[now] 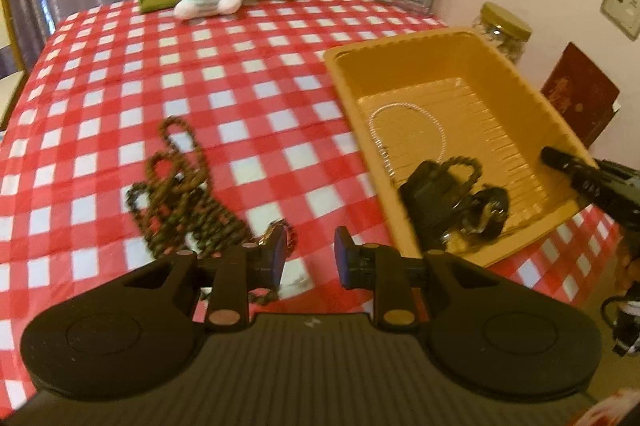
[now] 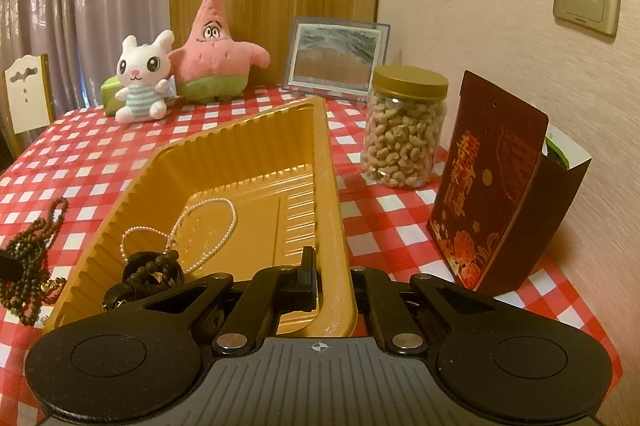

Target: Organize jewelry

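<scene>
While right gripper (image 2: 334,280) clamps tray (image 2: 256,154) rim, left gripper (image 1: 310,258) tilts down (apparently empty).

Red-and-white checked tablecloth (image 2: 400,210) covers the table, and there's the gold tray (image 2: 248,154) sitting right of centre. Dark bead strands (image 1: 180,194) lie tangled on the cloth just left of it. At the far edge, a white bunny plush (image 2: 142,82) leans by a pink starfish plush (image 2: 216,50), then a picture frame (image 2: 336,56), a jar of cashews (image 2: 404,130) and a dark red box (image 2: 492,186) along the wall.
</scene>
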The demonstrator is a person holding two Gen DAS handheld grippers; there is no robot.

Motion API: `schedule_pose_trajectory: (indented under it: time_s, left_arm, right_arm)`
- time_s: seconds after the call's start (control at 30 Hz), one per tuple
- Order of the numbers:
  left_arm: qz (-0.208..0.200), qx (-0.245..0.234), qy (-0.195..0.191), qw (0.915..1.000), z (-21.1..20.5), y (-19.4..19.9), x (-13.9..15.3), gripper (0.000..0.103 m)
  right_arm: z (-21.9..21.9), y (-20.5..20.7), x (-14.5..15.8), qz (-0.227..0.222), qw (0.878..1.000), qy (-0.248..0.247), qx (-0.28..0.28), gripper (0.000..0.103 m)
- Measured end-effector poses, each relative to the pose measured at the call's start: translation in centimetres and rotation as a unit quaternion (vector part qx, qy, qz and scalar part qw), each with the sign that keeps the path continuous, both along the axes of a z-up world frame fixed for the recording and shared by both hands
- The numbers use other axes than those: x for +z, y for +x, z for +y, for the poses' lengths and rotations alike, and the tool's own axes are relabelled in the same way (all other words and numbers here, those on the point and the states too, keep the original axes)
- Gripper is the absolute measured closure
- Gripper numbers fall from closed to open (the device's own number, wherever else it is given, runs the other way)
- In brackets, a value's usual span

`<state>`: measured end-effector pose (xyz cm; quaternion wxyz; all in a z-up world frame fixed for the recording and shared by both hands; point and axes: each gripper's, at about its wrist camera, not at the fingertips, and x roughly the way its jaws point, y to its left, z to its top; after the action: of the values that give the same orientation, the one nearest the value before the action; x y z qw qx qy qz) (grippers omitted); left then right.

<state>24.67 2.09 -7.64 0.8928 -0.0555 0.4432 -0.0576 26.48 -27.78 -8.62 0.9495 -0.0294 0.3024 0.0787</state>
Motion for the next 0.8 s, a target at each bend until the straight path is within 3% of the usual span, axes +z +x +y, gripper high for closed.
schedule_pose_trajectory:
  time_s: [0.33,0.8]
  left_arm:
    - [0.003,-0.006,0.02,0.9998,1.2,-1.2,-0.9,0.08]
    - [-0.005,-0.086,0.03,0.9958,1.4,-1.9,-3.1,0.081]
  right_arm:
    - [0.3,-0.3,0.1,-0.001,1.0,-0.007,-0.006,0.099]
    - [1.3,-1.5,0.2,-0.006,0.999,-0.018,-0.037,0.099]
